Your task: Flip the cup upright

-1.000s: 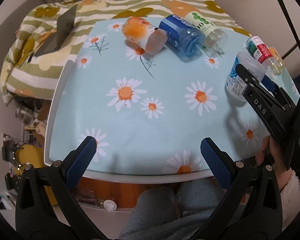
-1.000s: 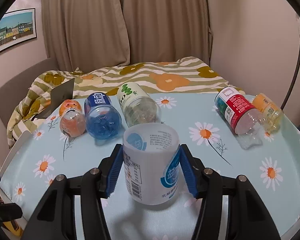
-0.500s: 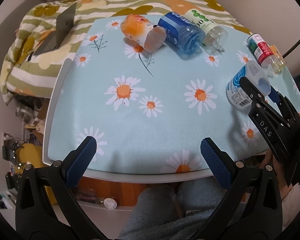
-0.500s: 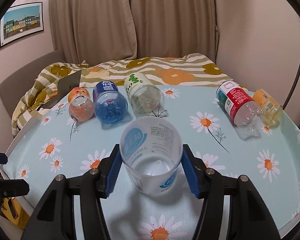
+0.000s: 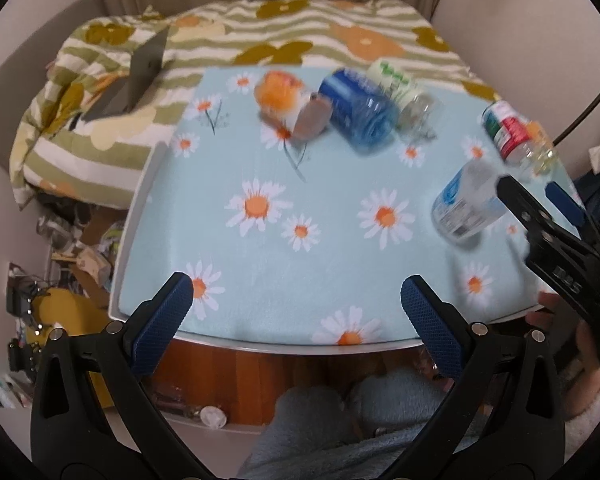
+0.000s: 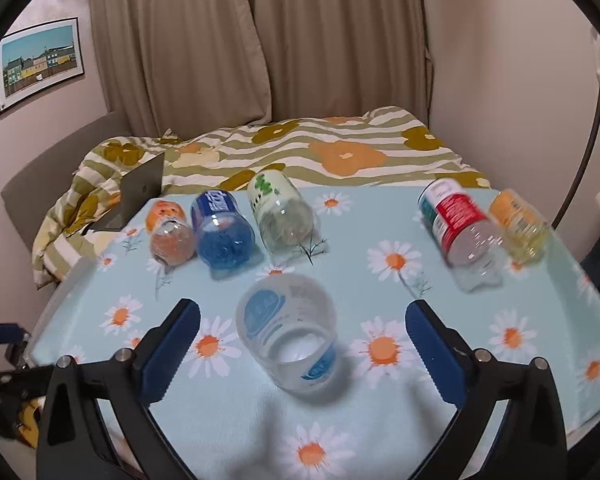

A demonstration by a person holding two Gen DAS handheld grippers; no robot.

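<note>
The right gripper point(image 6: 302, 344) has spread wide since a second ago, releasing the translucent white plastic cup point(image 6: 288, 330), which stands mouth-up at twelve o'clock between its fingers, while the left gripper point(image 5: 296, 306) gapes empty

White letters, seemingly "DAS", stand blurred on the right gripper point(image 5: 540, 196) beside the cup point(image 5: 466, 204). The cup's label print is too blurred to read.

Ahead of me, five bottles lie on their sides on the daisy-print tablecloth point(image 6: 360, 408): an orange one point(image 6: 168, 236), a blue one point(image 6: 222, 232) and a green-labelled one point(image 6: 280, 212) together, then a red-labelled one point(image 6: 460, 228) beside a yellow one point(image 6: 520, 228). Beyond them I see a striped floral blanket point(image 6: 340, 152), a grey laptop point(image 6: 136, 196), curtains point(image 6: 260, 40) and a framed picture point(image 6: 40, 60).
</note>
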